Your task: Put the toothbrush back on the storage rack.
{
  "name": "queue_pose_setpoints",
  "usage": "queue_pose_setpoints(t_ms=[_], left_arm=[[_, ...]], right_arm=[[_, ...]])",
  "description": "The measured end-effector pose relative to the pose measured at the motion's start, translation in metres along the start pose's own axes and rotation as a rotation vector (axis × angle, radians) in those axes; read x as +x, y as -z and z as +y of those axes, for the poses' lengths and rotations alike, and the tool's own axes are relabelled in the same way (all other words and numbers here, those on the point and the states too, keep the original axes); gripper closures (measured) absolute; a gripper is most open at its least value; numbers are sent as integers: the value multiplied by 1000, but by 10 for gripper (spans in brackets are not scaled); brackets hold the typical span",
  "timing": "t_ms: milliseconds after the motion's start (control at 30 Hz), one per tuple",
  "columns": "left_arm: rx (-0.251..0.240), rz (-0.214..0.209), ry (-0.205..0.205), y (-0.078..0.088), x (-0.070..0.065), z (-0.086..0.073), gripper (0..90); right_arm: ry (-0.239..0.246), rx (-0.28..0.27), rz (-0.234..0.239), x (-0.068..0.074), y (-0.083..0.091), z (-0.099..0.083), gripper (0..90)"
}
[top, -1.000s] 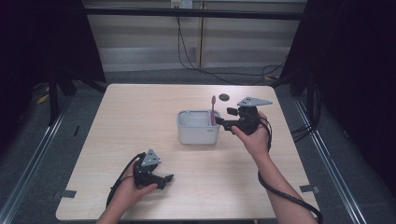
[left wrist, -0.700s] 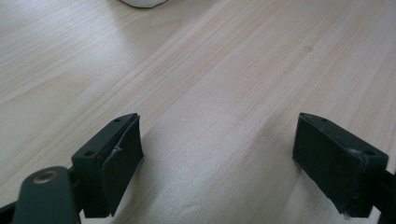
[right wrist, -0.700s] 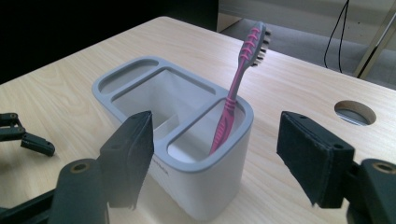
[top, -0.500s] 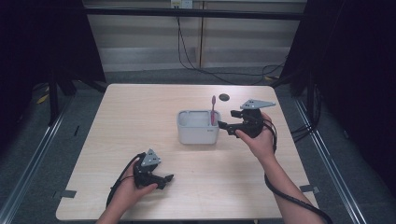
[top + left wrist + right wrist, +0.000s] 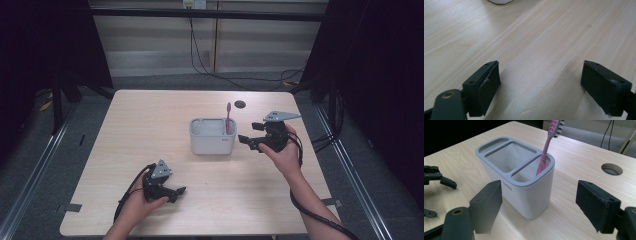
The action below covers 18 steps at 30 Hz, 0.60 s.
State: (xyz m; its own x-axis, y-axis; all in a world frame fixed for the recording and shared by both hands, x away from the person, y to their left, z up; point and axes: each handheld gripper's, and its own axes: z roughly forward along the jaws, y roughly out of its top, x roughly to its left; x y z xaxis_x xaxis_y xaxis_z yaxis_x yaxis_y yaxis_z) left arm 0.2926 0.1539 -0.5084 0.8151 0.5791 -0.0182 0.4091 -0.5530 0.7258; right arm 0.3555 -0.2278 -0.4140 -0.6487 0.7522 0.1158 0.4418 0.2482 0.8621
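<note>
Parked near the middle of a pale wooden table [image 5: 150, 125]: one white plastic holder with a grey rim [image 5: 212, 136], divided into three compartments. Standing tilted in the end compartment, the one nearest the right gripper: one pink toothbrush [image 5: 228, 117], bristle head up and well above the rim. Other two compartments apparently empty in the right gripper view.

Just to the holder's right, held above the table: right gripper [image 5: 250, 135], jaws spread wide, gripping nothing, pointed at the holder. Seen along those jaws in the right gripper view, holder [image 5: 519, 180] framed in the gap between them but farther on, not touched by either jaw; toothbrush [image 5: 546, 150] leaning up and to the right from its compartment.

Near the front edge on the left, well apart from the holder: left gripper [image 5: 175, 192], resting low on the table, jaws also wide apart and empty. Between them in the left gripper view, bare wood grain [image 5: 541, 50], plus a sliver of the holder's white base [image 5: 500, 1] at the top edge.

Counted: two grippers, one holder, one toothbrush, one round hole in the tabletop [image 5: 240, 104] beyond the holder. Compartment dividers and faint lettering on the holder's side plain in the right gripper view; lettering too small to read. From the high view, whole table layout and both forearms.
</note>
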Motion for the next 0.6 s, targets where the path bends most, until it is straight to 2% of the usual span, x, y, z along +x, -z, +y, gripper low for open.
queue_pose_setpoints(t_ms=[300, 600], left_arm=[[0, -1, 1, 0, 0, 0, 152], [-1, 1, 2, 0, 0, 0, 153]], right_arm=[[22, 25, 43, 1, 2, -8, 169], [32, 42, 52, 2, 6, -15, 169]])
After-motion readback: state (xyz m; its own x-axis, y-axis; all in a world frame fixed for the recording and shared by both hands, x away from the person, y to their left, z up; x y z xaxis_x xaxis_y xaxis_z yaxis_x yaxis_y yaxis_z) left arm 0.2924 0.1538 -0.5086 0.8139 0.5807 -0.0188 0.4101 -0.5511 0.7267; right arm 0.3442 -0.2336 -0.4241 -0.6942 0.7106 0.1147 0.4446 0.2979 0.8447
